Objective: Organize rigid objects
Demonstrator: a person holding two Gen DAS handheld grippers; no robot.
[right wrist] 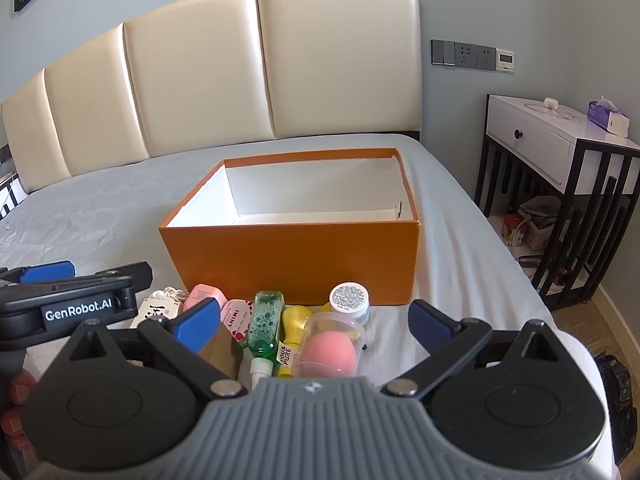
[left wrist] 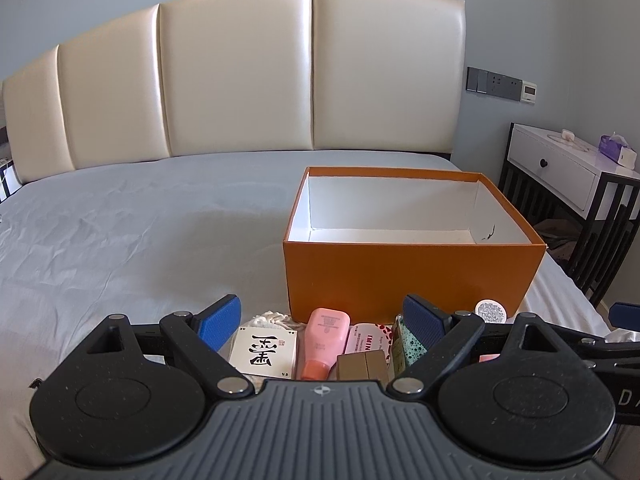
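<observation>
An orange box with a bare white inside stands open on the grey bed. In front of it lies a cluster of small items: a white card box with black lettering, a pink bottle, a green bottle, a yellow bottle, a pink egg sponge in a clear case and a glitter-lidded jar. My left gripper hovers open over the left items. My right gripper hovers open over the right ones. Neither holds anything.
A cream padded headboard runs along the back. A white nightstand with black legs stands right of the bed, with clutter beneath it. The bed's right edge drops to a wooden floor. Grey sheet spreads left of the box.
</observation>
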